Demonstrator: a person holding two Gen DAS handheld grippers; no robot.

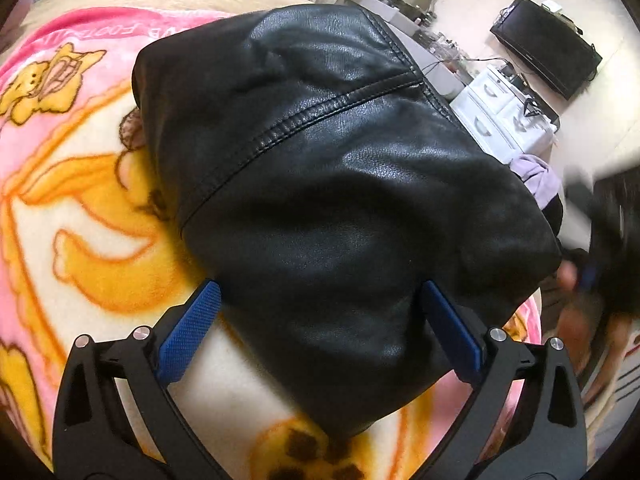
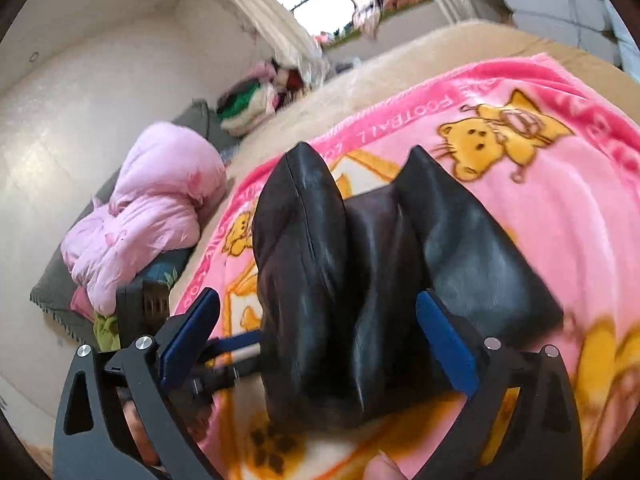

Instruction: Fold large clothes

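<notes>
A black leather jacket (image 1: 320, 168) lies folded in a bulky heap on a pink and yellow cartoon blanket (image 1: 80, 200). My left gripper (image 1: 320, 308) is open, its blue pads (image 1: 192, 332) wide apart on either side of the jacket's near end. In the right wrist view the jacket (image 2: 312, 280) rises in two puffed folds. My right gripper (image 2: 318, 312) is open too, with the heap's near edge between its pads (image 2: 444, 340) and a gap at the left pad. The left gripper's blue finger (image 2: 236, 340) shows beside the jacket, and the right gripper (image 1: 592, 272) is a blur at the left wrist view's right edge.
The blanket covers a beige bed (image 2: 400, 56). A pink quilt (image 2: 152, 216) lies on a grey mat on the floor to the left. White drawers (image 1: 504, 112) and a black screen (image 1: 548, 44) stand past the bed's far side. A heap of clothes (image 2: 256, 96) sits near the window.
</notes>
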